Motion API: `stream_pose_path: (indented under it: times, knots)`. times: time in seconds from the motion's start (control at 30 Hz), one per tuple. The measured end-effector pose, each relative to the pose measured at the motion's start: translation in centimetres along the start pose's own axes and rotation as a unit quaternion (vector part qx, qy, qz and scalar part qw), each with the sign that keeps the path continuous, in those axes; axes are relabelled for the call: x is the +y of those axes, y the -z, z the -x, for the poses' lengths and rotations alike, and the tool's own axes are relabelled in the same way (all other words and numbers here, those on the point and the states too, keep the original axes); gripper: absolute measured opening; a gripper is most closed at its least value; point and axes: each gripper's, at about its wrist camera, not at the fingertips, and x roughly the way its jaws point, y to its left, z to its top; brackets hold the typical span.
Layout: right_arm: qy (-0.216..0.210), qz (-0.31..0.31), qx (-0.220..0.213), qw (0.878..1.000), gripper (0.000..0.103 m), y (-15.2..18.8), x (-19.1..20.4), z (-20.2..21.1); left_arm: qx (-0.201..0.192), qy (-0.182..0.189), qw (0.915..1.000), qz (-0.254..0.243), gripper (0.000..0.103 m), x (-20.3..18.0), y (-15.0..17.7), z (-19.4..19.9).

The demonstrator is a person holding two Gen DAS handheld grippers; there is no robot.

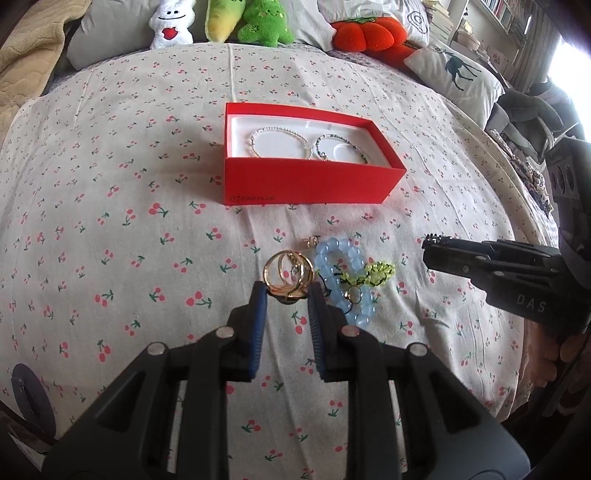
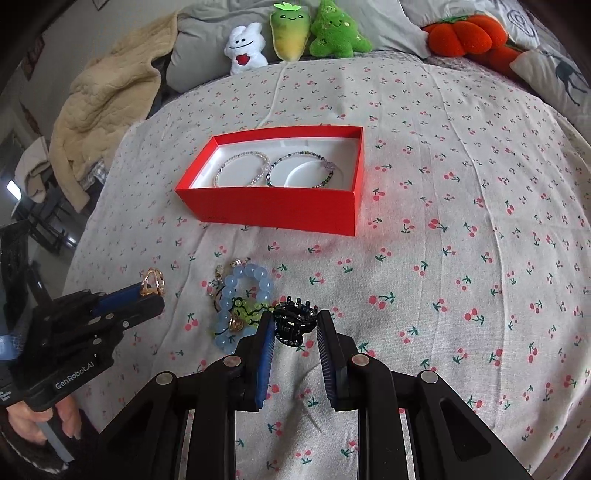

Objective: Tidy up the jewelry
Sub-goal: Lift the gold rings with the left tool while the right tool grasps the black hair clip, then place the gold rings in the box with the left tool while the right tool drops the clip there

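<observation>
A red box (image 1: 303,181) (image 2: 273,206) with a white lining sits on the cherry-print bedsheet; a pale beaded bracelet (image 1: 280,142) (image 2: 242,168) and a dark beaded bracelet (image 1: 338,146) (image 2: 301,170) lie inside. My left gripper (image 1: 286,295) (image 2: 151,290) is shut on a cluster of gold hoops (image 1: 288,275) (image 2: 151,282), lifted off the sheet. My right gripper (image 2: 295,328) (image 1: 430,245) is shut on a black hair claw clip (image 2: 295,321). Between them on the sheet lies a light blue bead bracelet (image 1: 343,280) (image 2: 240,299) tangled with a yellow-green bead piece (image 1: 376,273) (image 2: 247,308).
Plush toys (image 1: 221,20) (image 2: 295,33) and an orange plush (image 1: 369,35) (image 2: 469,33) line the far end of the bed with pillows. A beige blanket (image 2: 96,110) hangs at the left. A small gold charm (image 1: 310,240) lies near the blue beads. A hand (image 2: 40,424) grips the left handle.
</observation>
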Motion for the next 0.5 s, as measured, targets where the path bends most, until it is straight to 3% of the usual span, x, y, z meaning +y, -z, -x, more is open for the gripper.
stream_pose_path:
  times: [0.5]
  knots:
    - [-0.010,-0.019,-0.038,0.999,0.024,-6.0,0.1,0.6,-0.038,0.018,0.9990,0.015,0.024,0.3,-6.0,-0.2]
